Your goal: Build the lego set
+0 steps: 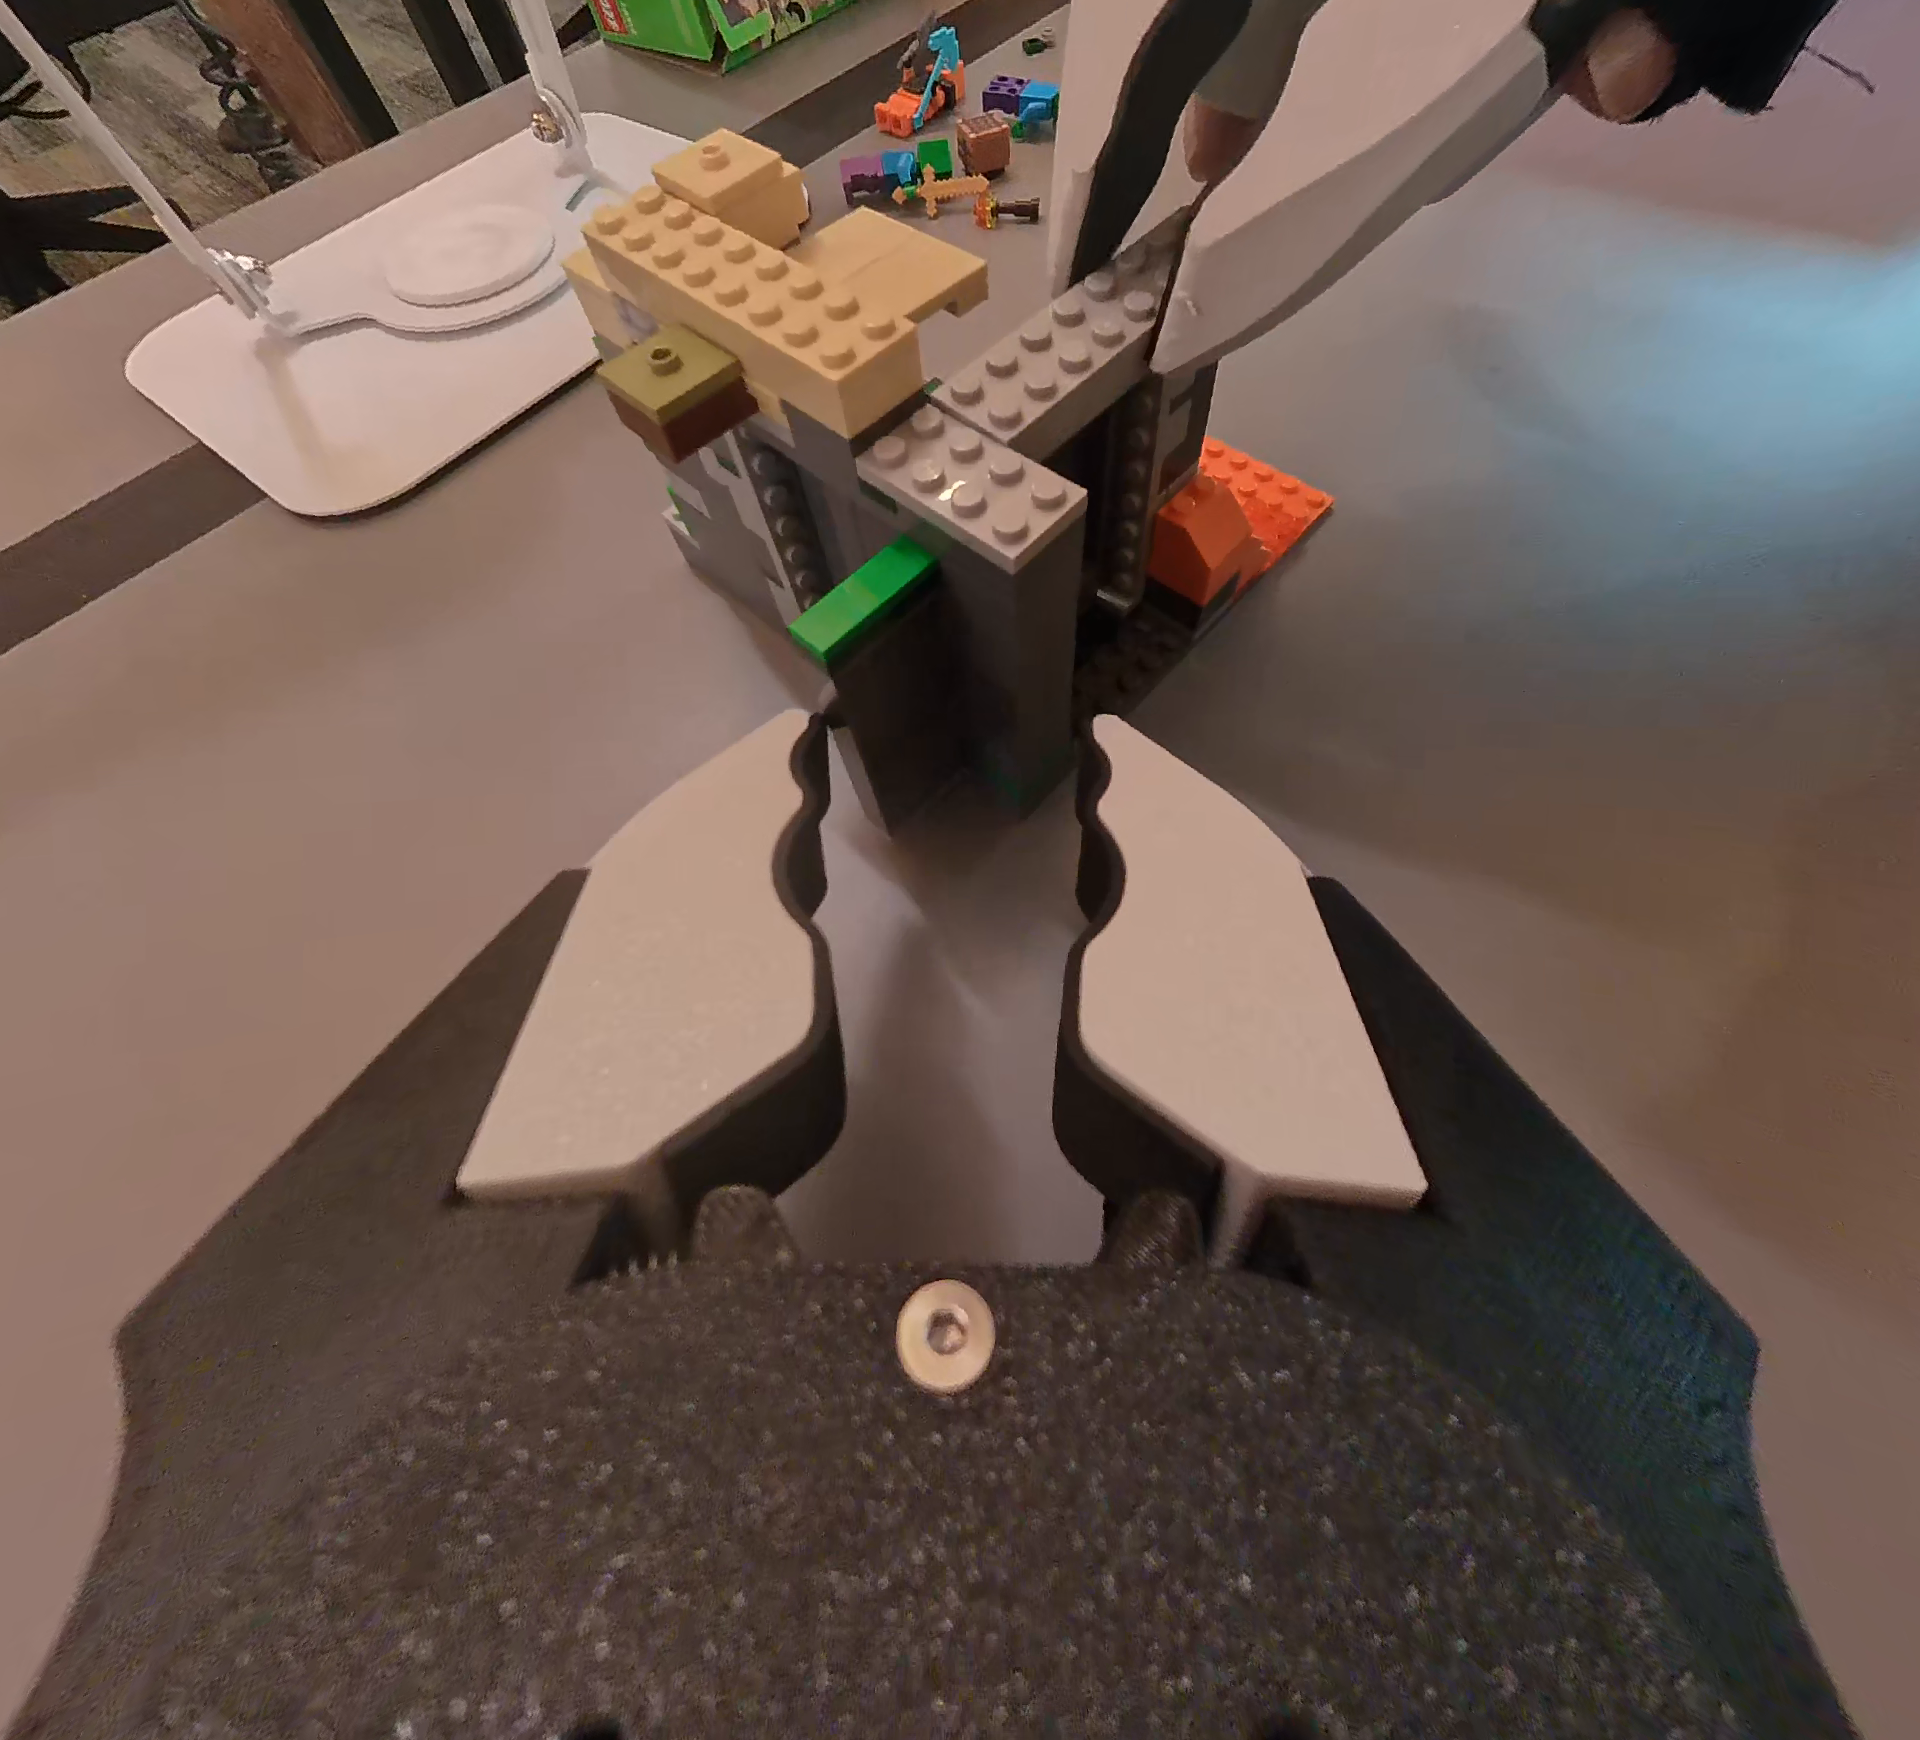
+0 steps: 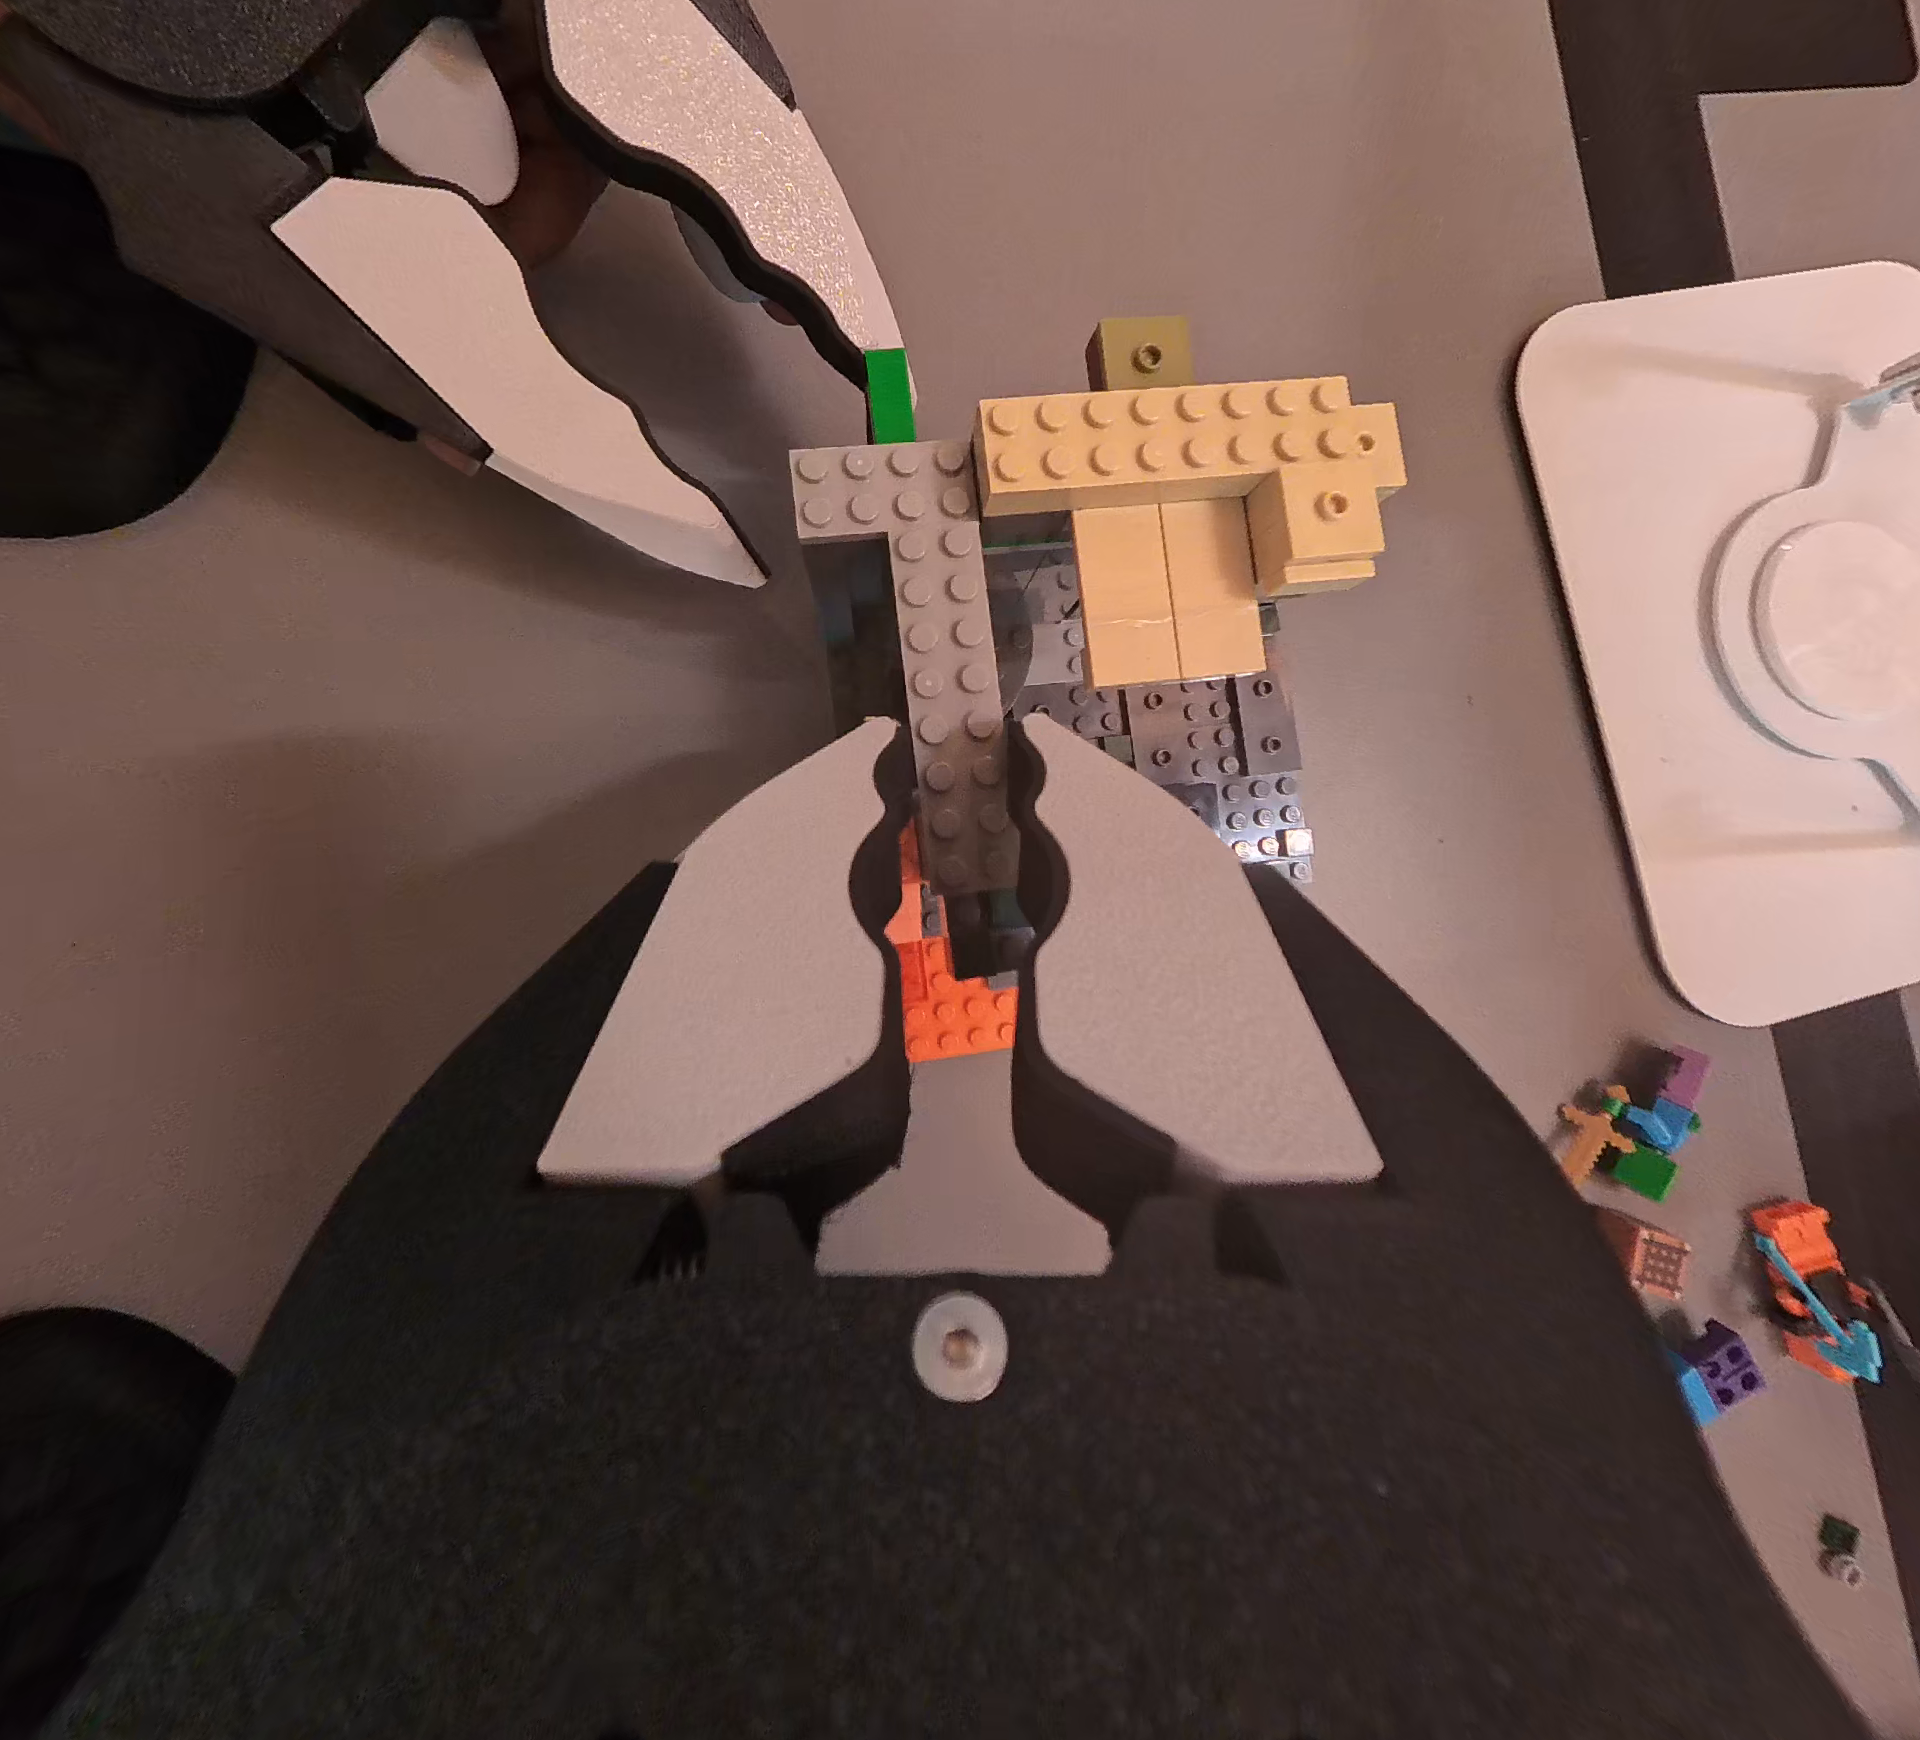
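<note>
Grey table (image 1: 1558, 755) bears lego build (image 1: 935, 464); carpeted floor (image 1: 125, 80), seemingly, beyond.

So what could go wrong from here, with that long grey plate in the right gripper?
1. The long grey plate juts past its support over the orange bricks; pressing the free end may lever it off.
2. The left gripper is open, merely flanking the build, which could slide.

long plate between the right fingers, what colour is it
Light grey, studded; the long plate shows best in the right wrist view.
</note>
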A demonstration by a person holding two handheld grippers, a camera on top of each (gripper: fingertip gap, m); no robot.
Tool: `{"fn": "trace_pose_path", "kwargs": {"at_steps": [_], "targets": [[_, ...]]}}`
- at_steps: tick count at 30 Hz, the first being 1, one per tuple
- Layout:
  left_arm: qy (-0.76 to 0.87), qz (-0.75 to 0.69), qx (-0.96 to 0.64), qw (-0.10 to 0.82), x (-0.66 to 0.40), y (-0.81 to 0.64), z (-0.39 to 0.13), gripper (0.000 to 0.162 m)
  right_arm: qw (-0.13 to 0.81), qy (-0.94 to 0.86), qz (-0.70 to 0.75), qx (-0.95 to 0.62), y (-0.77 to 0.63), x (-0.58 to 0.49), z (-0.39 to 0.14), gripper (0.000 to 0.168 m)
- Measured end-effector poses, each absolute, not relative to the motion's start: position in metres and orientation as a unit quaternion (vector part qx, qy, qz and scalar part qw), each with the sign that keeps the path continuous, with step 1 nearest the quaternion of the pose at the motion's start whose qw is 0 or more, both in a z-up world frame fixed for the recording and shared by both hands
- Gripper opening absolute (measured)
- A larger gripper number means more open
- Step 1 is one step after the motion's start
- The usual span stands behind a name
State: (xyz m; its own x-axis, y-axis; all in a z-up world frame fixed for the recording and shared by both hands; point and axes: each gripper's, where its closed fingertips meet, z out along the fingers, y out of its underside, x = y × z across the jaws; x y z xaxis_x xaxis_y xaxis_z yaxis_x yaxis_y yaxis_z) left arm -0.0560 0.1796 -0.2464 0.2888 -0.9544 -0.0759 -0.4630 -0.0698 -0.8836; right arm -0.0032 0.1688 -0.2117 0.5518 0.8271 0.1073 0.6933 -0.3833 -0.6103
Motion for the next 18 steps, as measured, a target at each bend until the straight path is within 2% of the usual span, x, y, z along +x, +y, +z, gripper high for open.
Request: {"fn": "trace_pose_path", "kwargs": {"at_steps": [5, 11, 18], "targets": [[0.524, -0.281, -0.675, 0.436, -0.057, 0.18, -0.246, 0.045, 0.33, -0.457, 0.123, -0.817, 0.168, -0.003, -0.201, 0.024], [0.515, -0.282, -0.677, 0.445, -0.062, 0.185, -0.243, 0.045, 0.397, -0.432, 0.162, -0.794, 0.157, 0.01, -0.177, 0.035], [0.526, -0.281, -0.662, 0.454, -0.062, 0.201, -0.24, 0.043, 0.426, -0.379, 0.185, -0.801, 0.143, 0.032, -0.214, 0.045]]}}
